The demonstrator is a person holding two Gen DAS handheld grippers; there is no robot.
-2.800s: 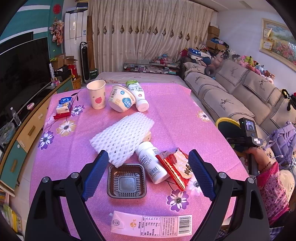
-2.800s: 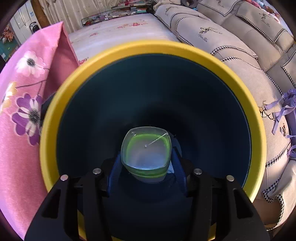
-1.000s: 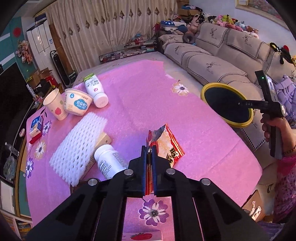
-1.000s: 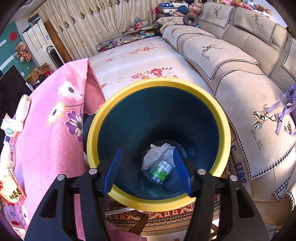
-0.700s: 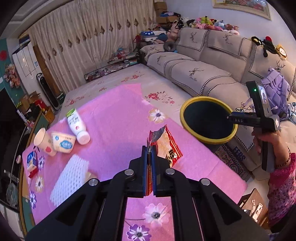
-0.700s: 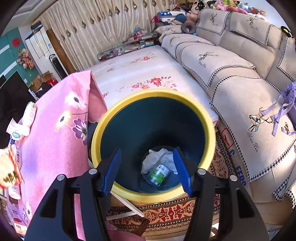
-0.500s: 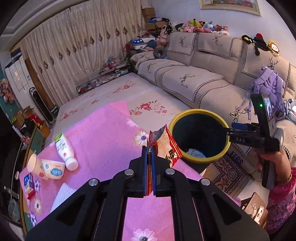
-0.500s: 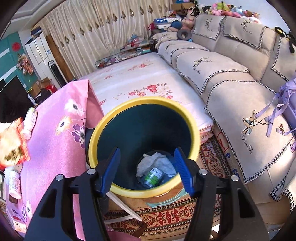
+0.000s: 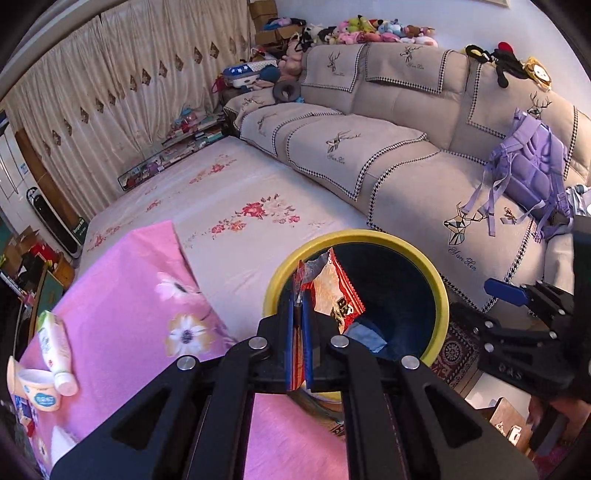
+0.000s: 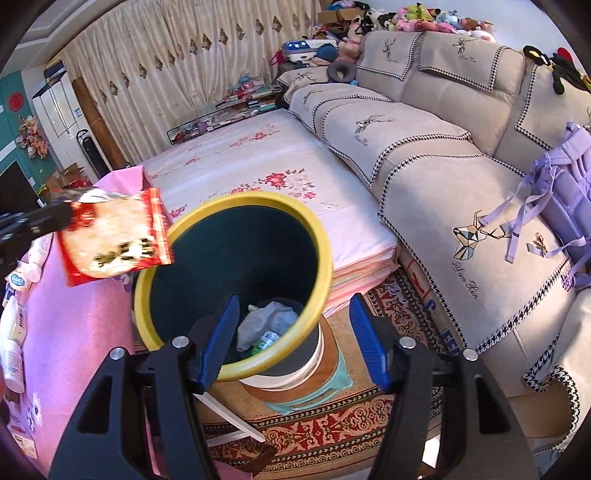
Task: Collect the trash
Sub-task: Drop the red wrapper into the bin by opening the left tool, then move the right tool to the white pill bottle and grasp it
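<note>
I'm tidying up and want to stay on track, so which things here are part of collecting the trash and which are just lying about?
Part of the job:
- red snack wrapper, pinched in the left claw
- yellow-rimmed bin
- crumpled paper and green-label bottle already in the bin
- yogurt bottle and tub on the pink tablecloth

Just lying about:
- purple backpack
- sofa
- plush toys

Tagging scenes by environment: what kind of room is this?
Most likely a home living room. A long beige sofa with plush toys along its back fills one side, floor-length curtains cover the far wall, and a patterned rug lies under the yellow-rimmed trash bin.
</note>
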